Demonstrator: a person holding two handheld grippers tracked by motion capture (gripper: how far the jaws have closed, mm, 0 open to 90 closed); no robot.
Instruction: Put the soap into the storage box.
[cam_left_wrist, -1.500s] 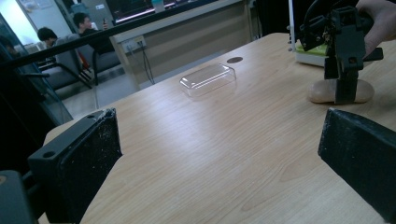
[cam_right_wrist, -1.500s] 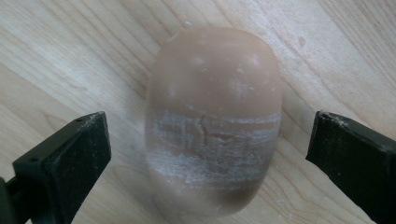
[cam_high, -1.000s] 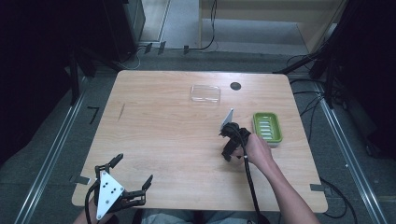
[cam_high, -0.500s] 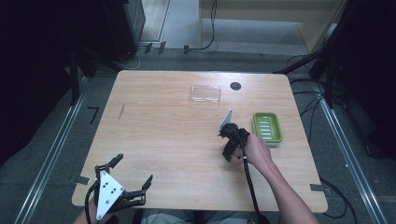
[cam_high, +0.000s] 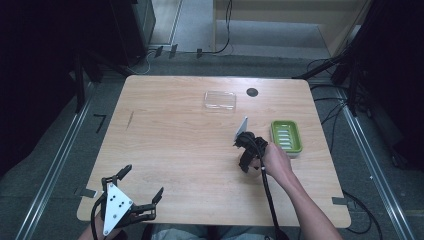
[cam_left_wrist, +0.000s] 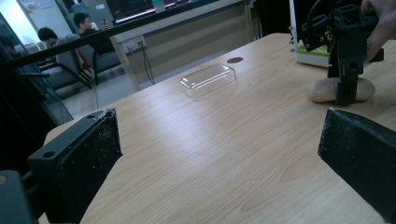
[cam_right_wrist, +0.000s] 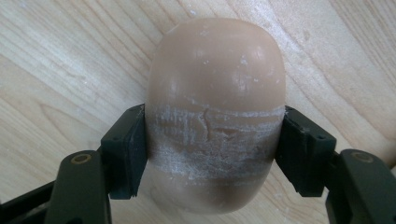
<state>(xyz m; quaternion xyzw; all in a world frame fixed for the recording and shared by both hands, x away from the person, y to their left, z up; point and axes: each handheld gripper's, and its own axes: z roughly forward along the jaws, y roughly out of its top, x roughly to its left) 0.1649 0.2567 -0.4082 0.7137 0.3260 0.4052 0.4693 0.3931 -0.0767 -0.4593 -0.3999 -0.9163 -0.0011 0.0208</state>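
Right gripper view puts our fingers (cam_right_wrist: 123, 154) pressed on both flanks of the tan soap bar (cam_right_wrist: 215, 116), having just closed on it where it lies on the table (cam_high: 175, 140) beside the green soap dish (cam_high: 286, 136). We judge it stiff, light and slippery, best held across its middle. Our left gripper (cam_high: 131, 200) hangs wide open, well apart.

soap bar (cam_high: 253, 169) mostly hidden beneath right gripper (cam_high: 246, 161), left gripper (cam_high: 131, 198) cut by bottom edge
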